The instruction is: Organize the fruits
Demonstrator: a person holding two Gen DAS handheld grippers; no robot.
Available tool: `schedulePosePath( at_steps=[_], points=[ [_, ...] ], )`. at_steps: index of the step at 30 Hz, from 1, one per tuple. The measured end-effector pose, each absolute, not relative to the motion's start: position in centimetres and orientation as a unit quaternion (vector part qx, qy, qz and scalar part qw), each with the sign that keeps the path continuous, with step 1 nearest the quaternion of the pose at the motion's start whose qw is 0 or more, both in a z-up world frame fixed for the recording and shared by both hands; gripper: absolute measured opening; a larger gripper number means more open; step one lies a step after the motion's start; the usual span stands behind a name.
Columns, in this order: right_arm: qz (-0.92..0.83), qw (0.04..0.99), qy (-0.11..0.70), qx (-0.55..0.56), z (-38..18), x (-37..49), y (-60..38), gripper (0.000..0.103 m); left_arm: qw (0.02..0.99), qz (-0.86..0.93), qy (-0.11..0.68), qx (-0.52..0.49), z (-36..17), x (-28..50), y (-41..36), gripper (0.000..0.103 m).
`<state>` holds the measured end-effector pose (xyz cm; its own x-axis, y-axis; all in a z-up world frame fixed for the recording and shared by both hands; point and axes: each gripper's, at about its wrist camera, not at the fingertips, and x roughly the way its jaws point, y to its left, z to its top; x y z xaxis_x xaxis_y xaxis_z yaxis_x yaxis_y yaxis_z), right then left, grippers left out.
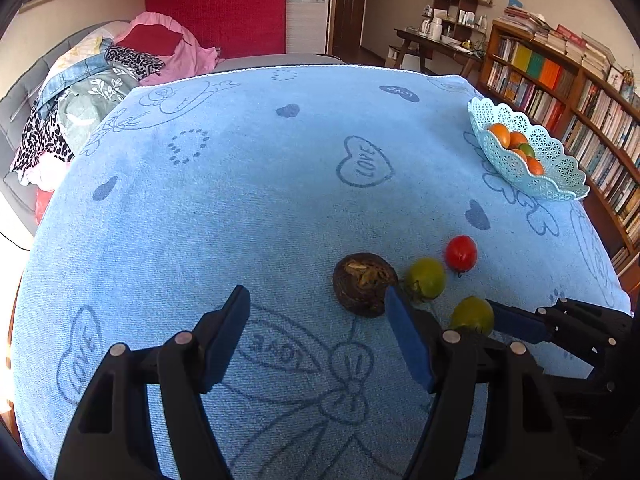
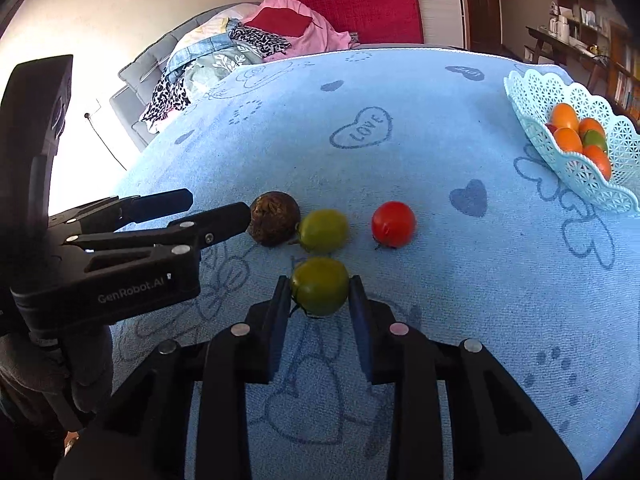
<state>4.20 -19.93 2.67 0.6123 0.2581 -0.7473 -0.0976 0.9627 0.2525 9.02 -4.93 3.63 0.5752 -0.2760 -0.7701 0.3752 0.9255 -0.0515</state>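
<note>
On the blue towel lie a brown round fruit (image 2: pixel 274 218), two green tomatoes and a red tomato (image 2: pixel 393 224). My right gripper (image 2: pixel 320 294) is shut on the nearer green tomato (image 2: pixel 319 286), which still rests on the towel; this tomato also shows in the left wrist view (image 1: pixel 472 315). The other green tomato (image 2: pixel 323 230) lies just behind it. My left gripper (image 1: pixel 316 306) is open and empty, its right finger just beside the brown fruit (image 1: pixel 364 283). A pale lace basket (image 2: pixel 560 148) at the right holds several orange and green fruits.
The towel-covered table (image 1: pixel 240 200) ends at the far and right sides. A sofa with piled clothes (image 1: pixel 80 96) stands behind left. Bookshelves (image 1: pixel 560 88) stand at the right, close behind the basket (image 1: pixel 524 156).
</note>
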Motion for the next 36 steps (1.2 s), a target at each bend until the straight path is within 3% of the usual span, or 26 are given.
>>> schedulePosePath(
  at_steps=[4, 10, 18, 29, 31, 36],
  points=[
    [0.088, 0.894, 0.427, 0.104, 2.7, 3.9, -21.1, 0.031, 0.880, -0.196, 0.427, 0.069, 3.2, 8.9, -6.2, 0.070],
    [0.083, 0.896, 0.422, 0.112, 2.9, 3.5, -21.9, 0.031, 0.868, -0.206, 0.448, 0.062, 2.1, 9.7, -6.9, 0.051],
    [0.082, 0.896, 0.419, 0.117, 2.9, 3.4, -22.3, 0.031, 0.862, -0.219, 0.454, 0.054, 1.8, 10.2, -7.6, 0.041],
    [0.076, 0.901, 0.408, 0.129, 3.6, 3.1, -23.2, 0.031, 0.875, -0.203, 0.437, 0.052, 3.6, 9.8, -7.3, 0.037],
    [0.074, 0.902, 0.404, 0.131, 3.8, 2.9, -23.4, 0.031, 0.878, -0.204, 0.429, 0.051, 4.5, 9.7, -7.4, 0.022],
    [0.069, 0.904, 0.399, 0.137, 4.1, 2.7, -24.0, 0.031, 0.886, -0.205, 0.412, 0.055, 5.9, 9.6, -7.7, 0.022]
  ],
)
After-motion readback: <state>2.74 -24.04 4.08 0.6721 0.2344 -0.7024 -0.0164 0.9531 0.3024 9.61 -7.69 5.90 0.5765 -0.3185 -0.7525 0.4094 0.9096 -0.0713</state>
